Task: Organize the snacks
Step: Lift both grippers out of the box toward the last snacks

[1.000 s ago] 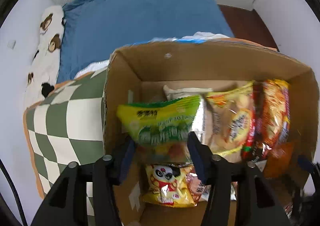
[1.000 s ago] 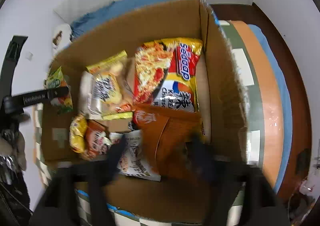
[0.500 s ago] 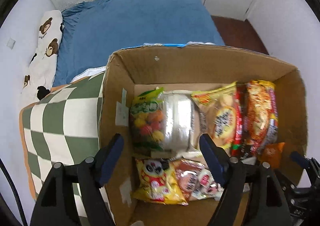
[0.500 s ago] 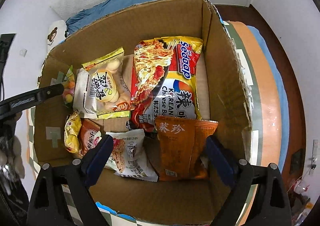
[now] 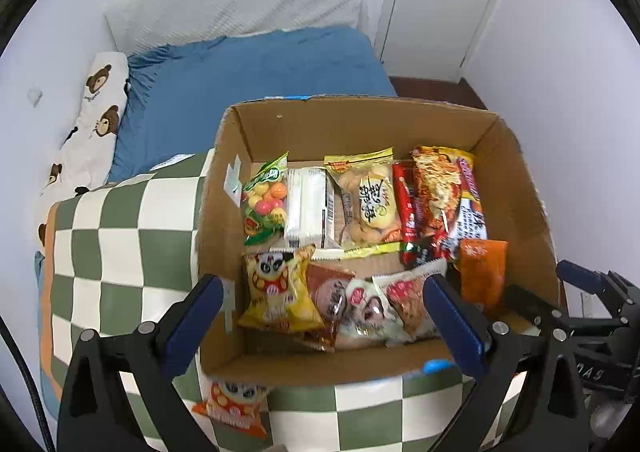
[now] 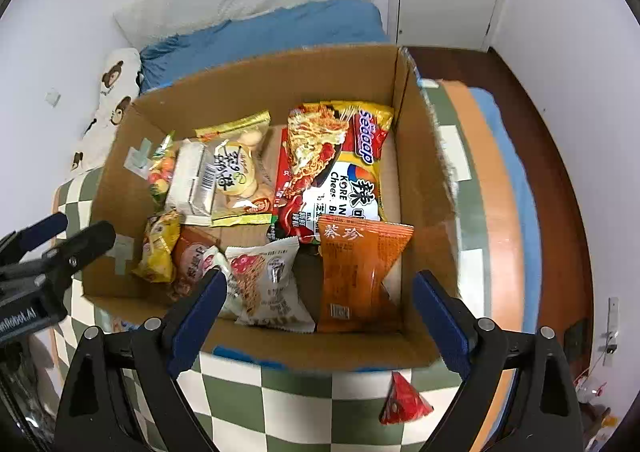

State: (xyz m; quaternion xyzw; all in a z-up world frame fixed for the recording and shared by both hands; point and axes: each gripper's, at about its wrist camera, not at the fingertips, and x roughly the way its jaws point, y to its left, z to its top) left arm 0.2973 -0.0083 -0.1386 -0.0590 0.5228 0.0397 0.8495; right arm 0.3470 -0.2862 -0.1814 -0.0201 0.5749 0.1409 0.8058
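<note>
The left gripper (image 5: 324,316) is held above the near edge of a cardboard box (image 5: 360,120) with its blue-padded jaws spread wide; they have just been opening, and nothing is gripped between them. The right gripper (image 6: 316,308) is likewise held over the box's near edge with its jaws wide apart and empty. Below the left jaws, a yellow panda packet (image 5: 276,288) is seen lying on the box floor, with a brown packet (image 5: 332,292) and a white packet (image 5: 404,292) just beside it. Farther in, a green bag of coloured sweets (image 5: 264,200) is propped against the left wall, next to a white wrapper (image 5: 310,204) and a yellow biscuit bag (image 5: 368,200). A red noodle packet (image 6: 336,168) is laid toward the right wall, and an orange packet (image 6: 360,272) is stood in the near right corner. The box is set on a green-and-white checked blanket (image 5: 112,220), on which an orange packet with a panda (image 5: 232,404) and a small red packet (image 6: 402,400) are left outside the box. A blue bedsheet (image 5: 248,80) is spread beyond.
</note>
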